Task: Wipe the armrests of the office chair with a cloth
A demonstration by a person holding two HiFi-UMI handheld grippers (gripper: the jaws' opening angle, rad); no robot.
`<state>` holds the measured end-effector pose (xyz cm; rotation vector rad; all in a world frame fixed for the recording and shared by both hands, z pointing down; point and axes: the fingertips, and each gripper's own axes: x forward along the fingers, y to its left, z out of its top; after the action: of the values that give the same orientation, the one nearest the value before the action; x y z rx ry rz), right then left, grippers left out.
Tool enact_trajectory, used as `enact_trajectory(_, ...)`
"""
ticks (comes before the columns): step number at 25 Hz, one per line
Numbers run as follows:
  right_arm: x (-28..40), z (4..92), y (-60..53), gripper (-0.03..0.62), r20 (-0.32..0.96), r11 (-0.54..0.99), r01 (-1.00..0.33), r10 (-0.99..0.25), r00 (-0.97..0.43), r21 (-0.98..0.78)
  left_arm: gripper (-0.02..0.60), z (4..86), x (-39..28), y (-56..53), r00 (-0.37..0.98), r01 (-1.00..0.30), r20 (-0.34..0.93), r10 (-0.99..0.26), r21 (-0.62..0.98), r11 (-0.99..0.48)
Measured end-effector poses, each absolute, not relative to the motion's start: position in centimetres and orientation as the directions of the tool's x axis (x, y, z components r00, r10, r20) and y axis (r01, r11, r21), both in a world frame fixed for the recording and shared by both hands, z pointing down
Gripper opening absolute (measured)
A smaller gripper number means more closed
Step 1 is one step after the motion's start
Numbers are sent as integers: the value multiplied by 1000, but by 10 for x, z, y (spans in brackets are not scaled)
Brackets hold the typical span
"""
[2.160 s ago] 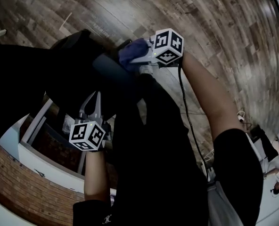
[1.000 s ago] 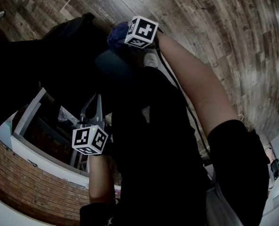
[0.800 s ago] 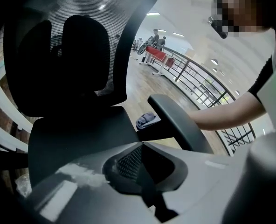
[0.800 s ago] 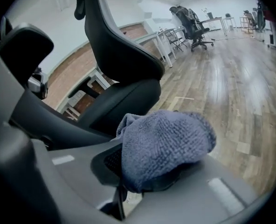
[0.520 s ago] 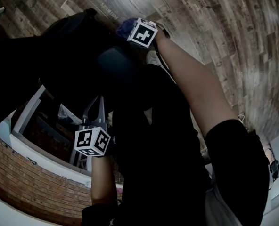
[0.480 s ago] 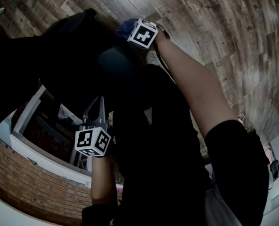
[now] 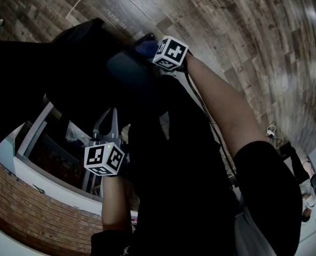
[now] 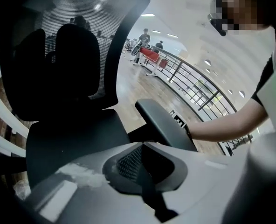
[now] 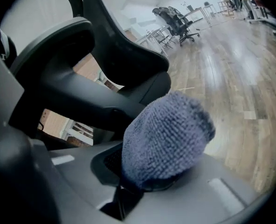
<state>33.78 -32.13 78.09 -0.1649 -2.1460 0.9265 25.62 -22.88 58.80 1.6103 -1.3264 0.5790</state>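
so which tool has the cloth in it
The right tool, shut on the blue-grey cloth; the left tool is shut with nothing between its jaws.

Left tool (image 7: 108, 116): pale grey plastic jaws, white cube with black square markers (image 7: 103, 159) at the rear. Right tool (image 7: 153, 49): matching marker cube (image 7: 170, 53), thin black cable (image 7: 210, 127) running along the forearm. Person wears a black short-sleeved top (image 7: 174, 196).

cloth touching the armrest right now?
Cannot tell. Head view shows the cloth at the armrest end; in the right gripper view the cloth hides any gap.
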Motion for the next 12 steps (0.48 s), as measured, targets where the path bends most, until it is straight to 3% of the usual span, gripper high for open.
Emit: enact_trajectory(12, 355, 680, -304, 58, 515, 762, -17, 421, -747, -647, 6, 542, 268, -236, 313, -929, 769, -558, 371, -10)
